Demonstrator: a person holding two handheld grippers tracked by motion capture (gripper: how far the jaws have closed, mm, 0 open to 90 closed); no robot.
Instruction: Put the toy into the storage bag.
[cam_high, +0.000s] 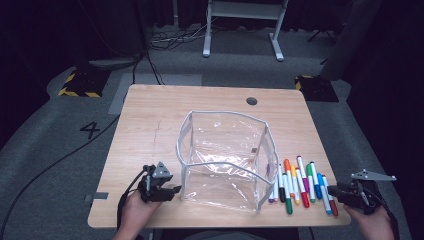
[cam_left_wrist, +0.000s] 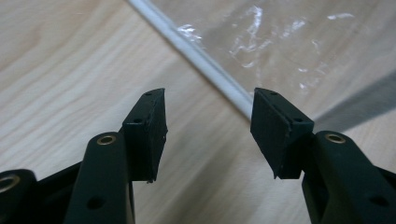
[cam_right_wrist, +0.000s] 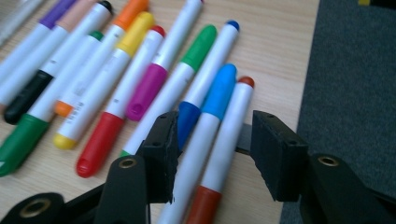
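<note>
Nearest the camera in the high view, two hands come in at the bottom edge, each with a claw. The left claw (cam_high: 176, 190) sits at about 7 o'clock on the worktop (cam_high: 150, 115), just beside the near left corner of the clear plastic pouch (cam_high: 225, 160). In the left gripper view its jaws stand apart with bare wood between them, and the pouch's white edge seam (cam_left_wrist: 201, 58) runs slantwise just ahead of the right pad without being clasped.

The right claw (cam_high: 334, 192) is at about 5 o'clock, at the worktop's right edge, pointing towards the markers (cam_high: 300, 185). In the right gripper view its jaws gape open around two markers, a light-blue-capped marker (cam_right_wrist: 205, 126) and a red-capped marker (cam_right_wrist: 229, 144), which lie side by side on the wood; the pads do not press on them.

The markers lie in a loose row just right of the pouch, at about 4 to 5 o'clock, caps in purple, black, green, orange, yellow, red, magenta and blue. The pouch stands open at the centre of the worktop.
</note>
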